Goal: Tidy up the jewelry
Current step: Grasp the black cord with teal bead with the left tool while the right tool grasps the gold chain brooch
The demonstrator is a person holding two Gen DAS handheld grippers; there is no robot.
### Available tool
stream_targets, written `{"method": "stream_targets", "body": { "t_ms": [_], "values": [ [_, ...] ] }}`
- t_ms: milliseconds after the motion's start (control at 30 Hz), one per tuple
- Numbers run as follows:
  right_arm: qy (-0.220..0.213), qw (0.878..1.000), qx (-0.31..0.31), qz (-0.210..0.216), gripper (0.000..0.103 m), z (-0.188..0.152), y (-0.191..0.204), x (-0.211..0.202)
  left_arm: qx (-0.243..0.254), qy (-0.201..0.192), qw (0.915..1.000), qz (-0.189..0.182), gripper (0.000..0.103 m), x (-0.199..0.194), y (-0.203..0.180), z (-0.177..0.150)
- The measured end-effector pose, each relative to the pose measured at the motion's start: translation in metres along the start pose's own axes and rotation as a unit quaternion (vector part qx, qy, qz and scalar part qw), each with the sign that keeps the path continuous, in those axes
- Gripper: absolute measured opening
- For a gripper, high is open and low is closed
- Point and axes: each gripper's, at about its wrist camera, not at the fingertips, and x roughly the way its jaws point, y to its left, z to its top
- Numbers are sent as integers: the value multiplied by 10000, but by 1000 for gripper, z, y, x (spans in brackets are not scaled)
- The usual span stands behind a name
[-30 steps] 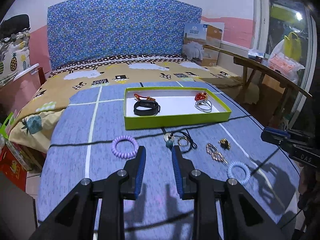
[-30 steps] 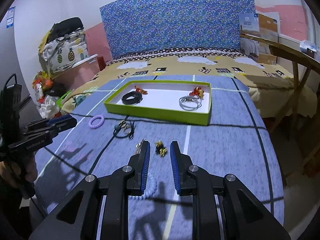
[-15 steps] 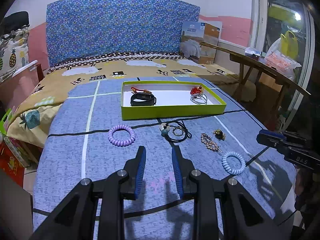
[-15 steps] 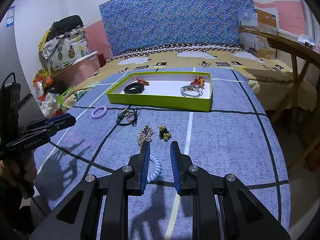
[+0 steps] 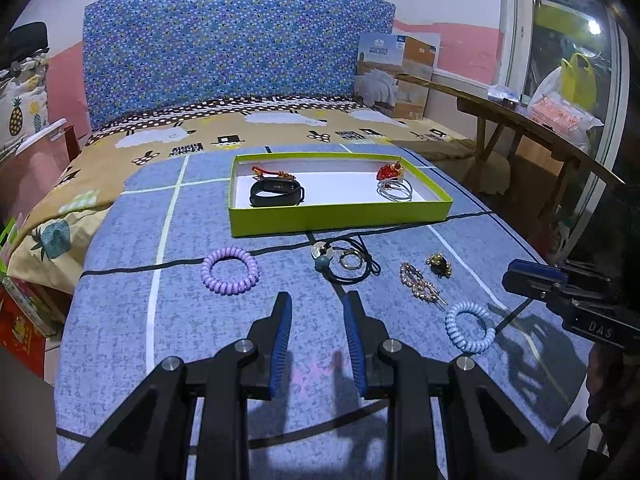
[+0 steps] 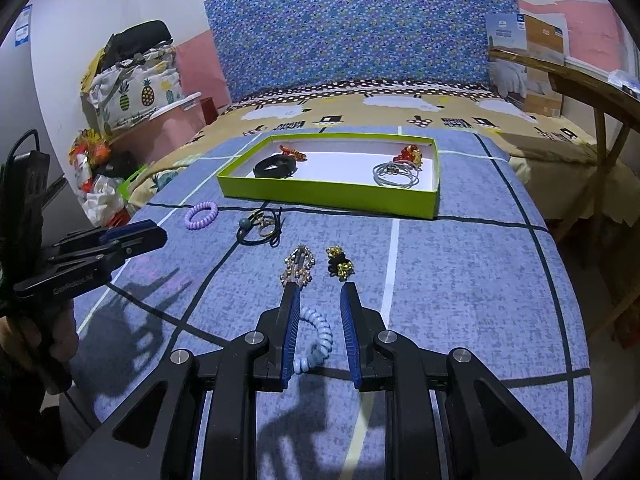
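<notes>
From where I stand, the right hand-held gripper (image 6: 319, 308) hangs low over the blue bedspread (image 6: 460, 272) with its fingers spread and nothing between the pads; the pale blue coil hair tie (image 6: 316, 340) lies flat just under and behind its tips, partly hidden by the left finger. The left hand-held gripper (image 5: 316, 312) is likewise parted and empty, short of the black cord necklace (image 5: 346, 262), with the purple coil tie (image 5: 230, 270) off to its left. The green tray (image 5: 340, 220) sits further up the bed and already holds a black band (image 5: 277, 193) and silver bangles (image 5: 395, 191). The next pick looks like the blue coil: I would tip the right fingers down so one pad goes inside the ring and one outside, then close on a single side of the coil. It is springy and should squash, so a firm pinch matters. The beaded hair clip (image 6: 299, 266) lies close ahead and could be nudged.
</notes>
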Motion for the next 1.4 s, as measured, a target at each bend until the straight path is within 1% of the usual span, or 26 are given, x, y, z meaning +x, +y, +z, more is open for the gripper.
{"method": "stream_targets", "body": {
  "t_ms": [300, 533, 733, 900, 1100, 1233, 1267, 1333, 1367, 1400],
  "values": [
    [98, 9999, -33, 12, 22, 5, -1, 12, 13, 197, 9998, 12, 28, 20, -1, 5],
    [201, 9996, -126, 126, 22, 9, 8, 24, 15, 366, 9993, 1, 28, 38, 1, 11],
    [294, 9992, -181, 212, 22, 11, 15, 37, -7, 530, 9985, -124, 32, 55, -1, 20],
    [369, 9990, -179, 164, 22, 15, 19, 48, -46, 643, 9977, -195, 32, 68, -3, 26],
    [502, 9986, -129, 123, 22, 16, 19, 60, -230, 782, 9965, -188, 32, 81, 0, 30],
    [589, 9981, -125, 90, 22, 16, 20, 66, -243, 823, 9961, -194, 32, 86, -1, 29],
    [613, 9980, -127, 78, 22, 16, 20, 67, -236, 839, 9960, -187, 32, 87, -2, 29],
    [664, 9977, -145, 77, 22, 16, 20, 70, -231, 908, 9955, -153, 27, 91, -3, 28],
    [682, 9975, -167, 68, 22, 16, 21, 71, -229, 948, 9951, -135, 21, 92, -3, 28],
    [705, 9973, -194, 53, 22, 16, 22, 71, -231, 966, 9950, -108, 18, 93, -3, 28]
  ]
}}
